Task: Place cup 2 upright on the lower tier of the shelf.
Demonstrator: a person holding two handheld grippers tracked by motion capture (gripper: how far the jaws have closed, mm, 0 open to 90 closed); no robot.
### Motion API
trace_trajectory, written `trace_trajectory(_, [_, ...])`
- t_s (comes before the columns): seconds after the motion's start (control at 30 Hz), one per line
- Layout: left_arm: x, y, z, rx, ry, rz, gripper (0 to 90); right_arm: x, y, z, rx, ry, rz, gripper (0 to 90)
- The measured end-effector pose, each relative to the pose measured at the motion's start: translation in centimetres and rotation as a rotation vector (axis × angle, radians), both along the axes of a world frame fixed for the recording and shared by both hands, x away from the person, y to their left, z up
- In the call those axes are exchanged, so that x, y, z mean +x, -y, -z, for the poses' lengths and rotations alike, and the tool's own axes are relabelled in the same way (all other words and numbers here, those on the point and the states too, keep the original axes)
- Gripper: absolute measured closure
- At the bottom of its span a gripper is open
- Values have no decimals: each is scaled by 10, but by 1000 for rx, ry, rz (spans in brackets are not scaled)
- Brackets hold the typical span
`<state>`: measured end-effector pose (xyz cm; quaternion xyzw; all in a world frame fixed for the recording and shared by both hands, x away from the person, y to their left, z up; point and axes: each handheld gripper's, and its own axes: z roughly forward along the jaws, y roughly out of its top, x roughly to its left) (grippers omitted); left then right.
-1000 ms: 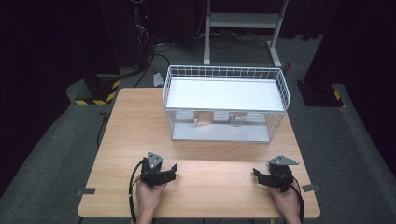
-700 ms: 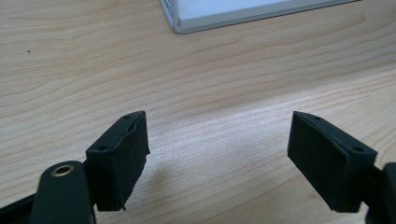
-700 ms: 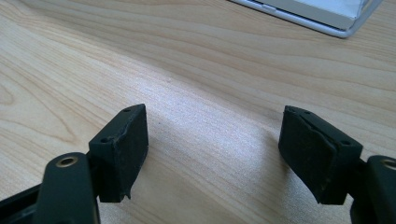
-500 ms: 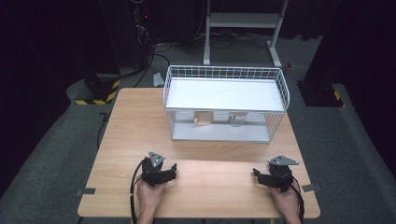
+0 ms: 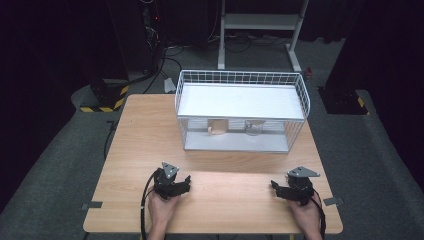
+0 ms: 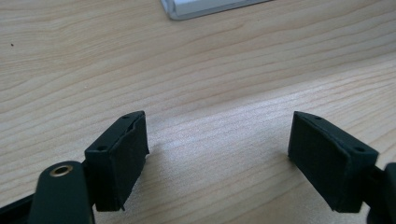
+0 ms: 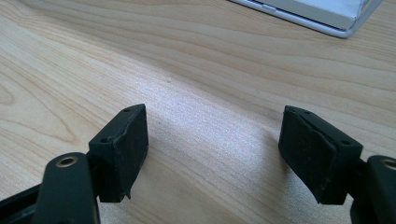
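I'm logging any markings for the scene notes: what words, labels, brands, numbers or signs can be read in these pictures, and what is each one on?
None: no readable word, number, label or brand shows.
Wire basket: plain white, no label visible.
Two small things under its shelf, a tan one and a clear one: too small to show any print.
Left gripper and right gripper: black, no lettering seen.
Yellow-black hazard stripes on the floor: a warning pattern, no text.

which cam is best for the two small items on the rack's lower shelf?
High view: the tan item and the clear item sit side by side under the white wire rack. The left and right gripper views catch just a corner of the rack's base, beyond open jaws.
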<state>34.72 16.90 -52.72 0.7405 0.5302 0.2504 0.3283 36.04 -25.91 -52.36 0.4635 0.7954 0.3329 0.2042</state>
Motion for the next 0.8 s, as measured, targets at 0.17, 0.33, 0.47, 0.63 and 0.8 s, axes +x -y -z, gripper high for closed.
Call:
trace_trajectory(0.17, [1, 0, 0, -2, -4, -5, 203, 0, 0, 0, 0, 0, 0, 243])
trace_trajectory(0.33, [2, 0, 1, -5, -20, -8, 203, 0, 0, 0, 1, 0, 1, 242])
trace_trajectory(0.47, [2, 0, 1, -1, -23, -6, 200, 0, 0, 0, 1, 0, 1, 243])
trace_trajectory(0.63, [2, 0, 1, -5, -21, -8, 198, 0, 0, 0, 2, 0, 1, 243])
trace_trajectory(0.8, [3, -1, 1, -8, -25, -11, 198, 0, 0, 0, 2, 0, 0, 243])
